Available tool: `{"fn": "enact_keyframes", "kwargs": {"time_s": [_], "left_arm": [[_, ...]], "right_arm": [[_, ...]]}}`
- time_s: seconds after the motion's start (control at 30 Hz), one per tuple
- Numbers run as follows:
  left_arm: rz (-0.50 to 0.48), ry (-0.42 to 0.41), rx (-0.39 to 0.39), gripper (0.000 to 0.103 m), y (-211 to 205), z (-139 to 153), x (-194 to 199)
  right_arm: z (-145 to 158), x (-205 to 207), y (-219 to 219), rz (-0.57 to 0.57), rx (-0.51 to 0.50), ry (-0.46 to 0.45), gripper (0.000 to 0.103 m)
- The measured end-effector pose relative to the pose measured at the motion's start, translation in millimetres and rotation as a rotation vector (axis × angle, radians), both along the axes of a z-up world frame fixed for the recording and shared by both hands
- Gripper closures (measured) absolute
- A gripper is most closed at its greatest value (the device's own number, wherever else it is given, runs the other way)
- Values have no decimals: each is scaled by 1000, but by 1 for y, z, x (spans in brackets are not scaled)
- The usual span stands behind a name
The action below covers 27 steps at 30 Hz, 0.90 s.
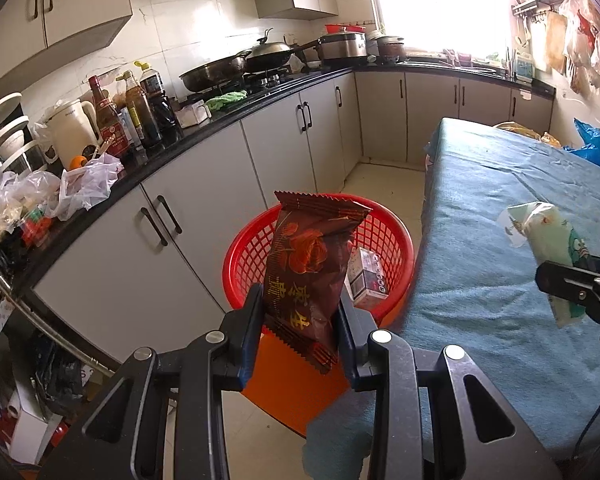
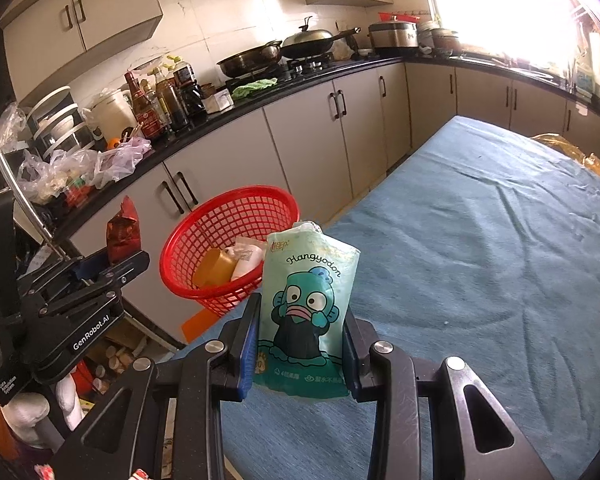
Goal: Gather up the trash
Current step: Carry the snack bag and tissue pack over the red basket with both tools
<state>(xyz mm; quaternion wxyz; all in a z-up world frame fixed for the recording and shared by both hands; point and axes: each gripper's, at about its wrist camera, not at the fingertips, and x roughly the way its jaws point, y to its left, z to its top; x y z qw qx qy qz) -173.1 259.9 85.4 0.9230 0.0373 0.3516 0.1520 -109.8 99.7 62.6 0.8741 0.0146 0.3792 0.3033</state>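
A kitchen seen from two gripper cameras. The left gripper [image 1: 300,316] has its jaws closed narrowly on the lower part of a dark red snack wrapper [image 1: 312,264], which stands upright between the pads, held in the air in front of a red mesh basket [image 1: 396,240] standing on the floor beside the blue-covered table [image 1: 500,208]. The left wrist view looks into the basket from the front and shows a small carton [image 1: 366,278] against its right inner wall. The right wrist view looks in from the table side and shows other contents: a gold-coloured piece [image 2: 216,268] and a white tube [image 2: 246,262]. The right gripper [image 2: 302,340] has its jaws closed on a pale green tissue pack [image 2: 308,304] printed with a cartoon fish, held upright over the table's near edge, just beside the basket. Each view also catches the other gripper from the side with its item. Behind runs a black countertop [image 1: 204,140] with bottles, pans and crumpled plastic bags [image 1: 88,184].
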Motion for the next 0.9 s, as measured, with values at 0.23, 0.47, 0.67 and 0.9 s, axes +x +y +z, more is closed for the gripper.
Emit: {"fn": "enact_keyframes", "kwargs": {"time_s": [0.23,0.47,0.67,0.9], "left_arm": [[7,13,-22,71,10,-5,3],[15,25,-43,71,29,-8,13],[32,28,-59,71,46,-12,24],[50,33,-88,71,66,-14,36]], "right_arm": [[-6,5,10,17,-8,14,66],[-10,15,16,23,-1,38,66],[-10,28,33,45,-6,47,66],[-6,40,60,69,-2,39,66]]}}
